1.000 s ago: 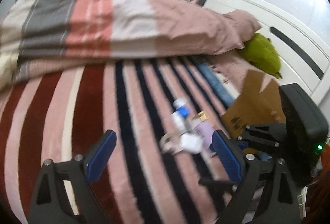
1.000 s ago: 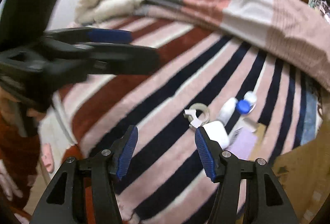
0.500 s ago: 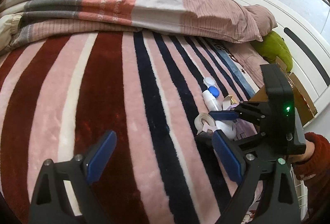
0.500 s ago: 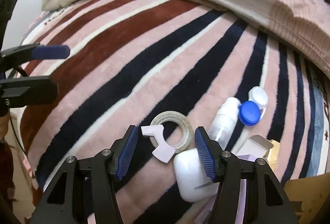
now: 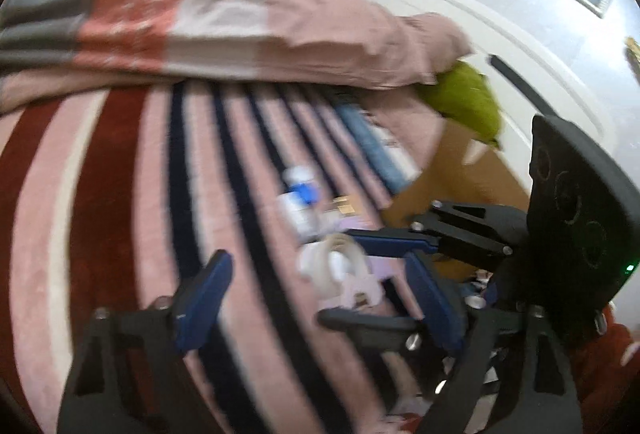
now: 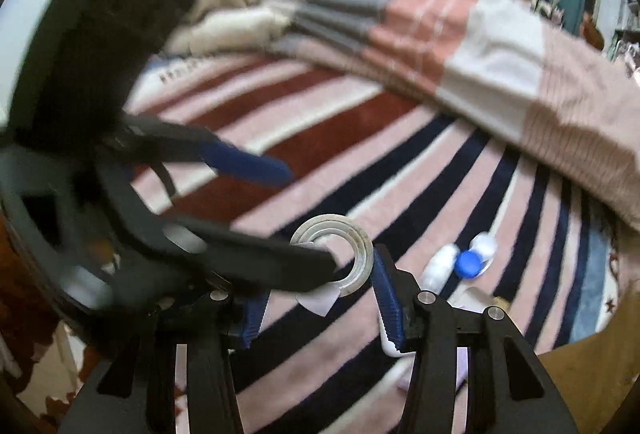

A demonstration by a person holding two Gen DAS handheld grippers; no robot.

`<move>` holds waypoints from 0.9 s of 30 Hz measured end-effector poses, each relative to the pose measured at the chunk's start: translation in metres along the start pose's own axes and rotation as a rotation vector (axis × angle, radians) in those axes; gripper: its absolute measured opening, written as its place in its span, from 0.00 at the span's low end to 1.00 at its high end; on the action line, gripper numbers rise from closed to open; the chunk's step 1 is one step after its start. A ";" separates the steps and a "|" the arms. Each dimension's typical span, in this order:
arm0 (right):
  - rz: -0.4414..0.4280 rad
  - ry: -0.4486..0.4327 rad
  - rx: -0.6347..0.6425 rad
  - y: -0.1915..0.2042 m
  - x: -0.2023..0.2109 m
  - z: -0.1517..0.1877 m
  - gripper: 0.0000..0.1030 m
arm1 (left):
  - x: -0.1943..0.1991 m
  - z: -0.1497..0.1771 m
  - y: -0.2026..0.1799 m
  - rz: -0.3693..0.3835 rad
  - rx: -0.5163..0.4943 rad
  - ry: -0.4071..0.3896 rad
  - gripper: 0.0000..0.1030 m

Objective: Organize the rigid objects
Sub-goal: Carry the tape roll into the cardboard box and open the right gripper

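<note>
Step in hand, as I read it: the tape roll point(image 6: 334, 254) comes up off the striped bed blanket point(image 5: 120, 194), first item of the pile, likely bound for the cardboard box point(image 5: 452, 178) at the far right.

Left tongs point(image 5: 316, 302): jaws part open and just been closing, nothing between them; one finger crosses in front of the roll in the right wrist view, contact unclear.

Right tongs point(image 6: 320, 308): jaws just been closing, the roll and its loose tab sit between them, right pad against the roll's rim; too blurred to say whether it is clamped.

Next move needs a firm pinch confirmed before carrying. Bottle point(image 6: 438, 266), blue cap point(image 6: 468, 264) remain on the blanket.
</note>
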State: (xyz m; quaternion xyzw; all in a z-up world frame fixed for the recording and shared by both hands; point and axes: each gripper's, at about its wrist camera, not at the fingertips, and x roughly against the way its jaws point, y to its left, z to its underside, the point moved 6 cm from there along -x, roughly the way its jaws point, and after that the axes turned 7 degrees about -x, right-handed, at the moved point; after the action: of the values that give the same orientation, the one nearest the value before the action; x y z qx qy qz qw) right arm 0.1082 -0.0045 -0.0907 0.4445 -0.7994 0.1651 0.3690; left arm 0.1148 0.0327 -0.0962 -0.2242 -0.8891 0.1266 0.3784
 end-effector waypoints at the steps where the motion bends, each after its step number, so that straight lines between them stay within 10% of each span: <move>1: 0.004 -0.023 0.001 0.000 0.011 -0.002 0.43 | 0.002 -0.007 -0.014 0.021 -0.013 -0.005 0.63; 9: 0.071 -0.179 -0.047 -0.035 0.104 -0.003 0.43 | 0.001 -0.055 -0.106 0.045 -0.149 -0.043 0.27; 17: 0.142 -0.184 -0.152 -0.118 0.151 0.028 0.43 | -0.069 -0.089 -0.178 0.122 -0.220 0.042 0.26; 25: 0.185 -0.005 -0.275 -0.185 0.141 0.054 0.43 | -0.141 -0.096 -0.196 0.133 -0.222 0.199 0.27; 27: 0.183 0.026 -0.296 -0.190 0.138 0.057 0.43 | -0.144 -0.097 -0.193 0.104 -0.220 0.213 0.41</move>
State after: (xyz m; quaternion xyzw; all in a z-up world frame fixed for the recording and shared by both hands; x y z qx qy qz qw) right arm 0.1955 -0.2245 -0.0394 0.3085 -0.8473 0.0843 0.4240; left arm 0.2151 -0.2005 -0.0430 -0.3220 -0.8396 0.0234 0.4369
